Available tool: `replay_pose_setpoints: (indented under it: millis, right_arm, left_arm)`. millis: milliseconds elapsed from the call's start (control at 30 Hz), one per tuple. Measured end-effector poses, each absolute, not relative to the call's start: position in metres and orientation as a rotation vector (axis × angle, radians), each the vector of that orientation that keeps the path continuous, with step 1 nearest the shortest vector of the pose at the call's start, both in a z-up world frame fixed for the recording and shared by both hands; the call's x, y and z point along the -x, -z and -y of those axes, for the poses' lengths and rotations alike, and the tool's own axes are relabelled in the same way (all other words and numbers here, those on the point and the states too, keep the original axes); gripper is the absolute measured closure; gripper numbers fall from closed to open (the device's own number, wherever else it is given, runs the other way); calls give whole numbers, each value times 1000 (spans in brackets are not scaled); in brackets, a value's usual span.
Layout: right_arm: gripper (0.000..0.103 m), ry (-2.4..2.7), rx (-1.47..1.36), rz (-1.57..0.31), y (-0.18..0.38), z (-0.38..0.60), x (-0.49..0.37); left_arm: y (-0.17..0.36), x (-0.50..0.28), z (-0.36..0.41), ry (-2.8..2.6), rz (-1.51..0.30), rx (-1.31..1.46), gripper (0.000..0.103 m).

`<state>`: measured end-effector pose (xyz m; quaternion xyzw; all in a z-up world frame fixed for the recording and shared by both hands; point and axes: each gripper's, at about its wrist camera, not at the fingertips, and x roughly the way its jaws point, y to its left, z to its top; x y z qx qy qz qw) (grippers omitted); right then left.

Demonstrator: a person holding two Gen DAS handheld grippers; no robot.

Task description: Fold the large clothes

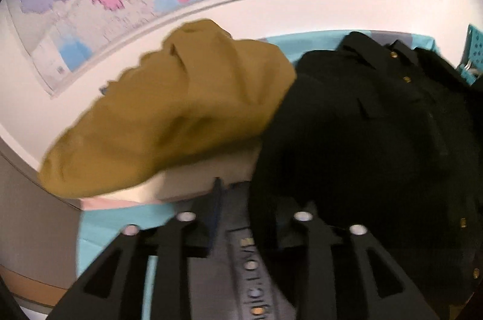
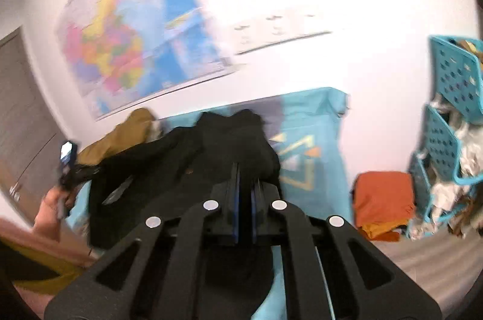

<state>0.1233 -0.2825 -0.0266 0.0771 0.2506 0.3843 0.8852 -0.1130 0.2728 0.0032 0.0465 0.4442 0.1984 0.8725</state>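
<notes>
Black jacket (image 1: 377,139) hiding left gripper's (image 1: 244,217) right finger, right gripper (image 2: 244,199) closed, motion-blurred.

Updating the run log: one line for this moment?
left gripper: open | right gripper: shut | black coat: unfolded | mustard garment: beside

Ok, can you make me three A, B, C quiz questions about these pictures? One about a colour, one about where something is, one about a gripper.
1. What colour are the buttons on the black coat? A gold. B white. C red.
2. Where is the orange cloth? A on the black coat. B beside the turquoise baskets. C held by a gripper.
3. How do the fingers of the right gripper stand? A wide apart. B closed together. C clamping the orange cloth.

Answers: A, gold dots shine on the dark fabric; B, it lies just left of the baskets; B, the fingers nearly meet.
</notes>
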Motion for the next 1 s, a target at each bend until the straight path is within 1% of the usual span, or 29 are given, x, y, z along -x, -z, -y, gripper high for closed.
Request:
replay_pose_setpoints:
  millis: [33, 100, 133, 167, 200, 233, 267, 300, 333, 367, 400, 433, 467, 500, 533, 567, 600, 633, 667, 700, 800, 833, 900, 933, 967, 1000]
  right_arm:
    - [97, -774, -166, -563, 40, 280, -135]
    - [96, -794, -208, -663, 74, 273, -155]
    - [96, -770, -196, -689, 85, 266, -159]
    - [93, -759, -179, -719, 98, 260, -164]
    - [92, -733, -154, -750, 112, 252, -168]
    - [91, -693, -128, -772, 123, 246, -170]
    - [86, -685, -121, -791, 131, 243, -172]
    - [78, -696, -135, -817, 139, 239, -174]
    - [70, -687, -137, -820, 140, 238, -175]
    - [55, -664, -120, -809, 138, 236, -173]
    - [47, -651, -106, -793, 135, 235, -171]
    - [42, -636, -98, -765, 130, 237, -166]
    - [33, -612, -96, -738, 123, 239, -160]
    - [31, -580, -86, -700, 115, 240, -150]
    - [31, -563, -72, -672, 110, 238, -143]
    - [29, -540, -44, -626, 101, 237, -131]
    - [28, -540, -26, -594, 95, 235, -122]
    - [28, -561, -7, -578, 88, 230, -110]
    - [28, -613, 6, -557, 84, 224, -99]
    - [28, -666, 23, -542, 81, 216, -91]
    - [28, -888, 153, -509, 78, 170, -49]
    - [29, -937, 190, -507, 80, 157, -39]
    - [29, -1048, 262, -507, 87, 129, -18]
    - [29, -1110, 301, -508, 93, 113, -6]
    - [29, -1155, 334, -508, 98, 99, 4]
    - [29, -1188, 359, -511, 102, 89, 11]
  left_arm:
    - [-2, 115, -273, -433, -932, -114, 55]
    - [-3, 119, -271, -415, -936, -107, 51]
    - [-4, 122, -272, -388, -936, -76, 43]
    - [-6, 126, -272, -344, -936, -35, 31]
    - [-9, 131, -275, -265, -926, 34, 24]
    - [-12, 137, -277, -206, -909, 87, 21]
    - [-15, 142, -278, -170, -894, 118, 21]
    - [-16, 146, -276, -147, -889, 133, 20]
    - [-16, 150, -274, -117, -890, 149, 13]
    - [-14, 153, -271, -101, -896, 156, 7]
    - [-9, 156, -265, -83, -908, 151, 7]
    - [-2, 158, -258, -73, -927, 133, 7]
    - [8, 158, -252, -57, -954, 122, 7]
    - [17, 157, -245, -45, -981, 123, 7]
    - [26, 156, -241, -35, -1008, 125, 17]
    - [34, 153, -239, -28, -1029, 126, 40]
    - [41, 150, -238, -18, -1050, 134, 54]
    - [42, 147, -242, -38, -1059, 145, 77]
    - [38, 147, -249, -54, -1053, 157, 87]
    - [30, 149, -257, -80, -1033, 159, 88]
    - [-5, 163, -285, -211, -960, 110, 89]
    - [-17, 168, -296, -257, -935, 99, 86]
    - [-34, 173, -315, -395, -916, 20, 71]
    - [-35, 172, -322, -505, -925, -53, 43]
    - [-32, 169, -324, -615, -941, -135, 27]
    - [-27, 169, -323, -671, -949, -190, 29]
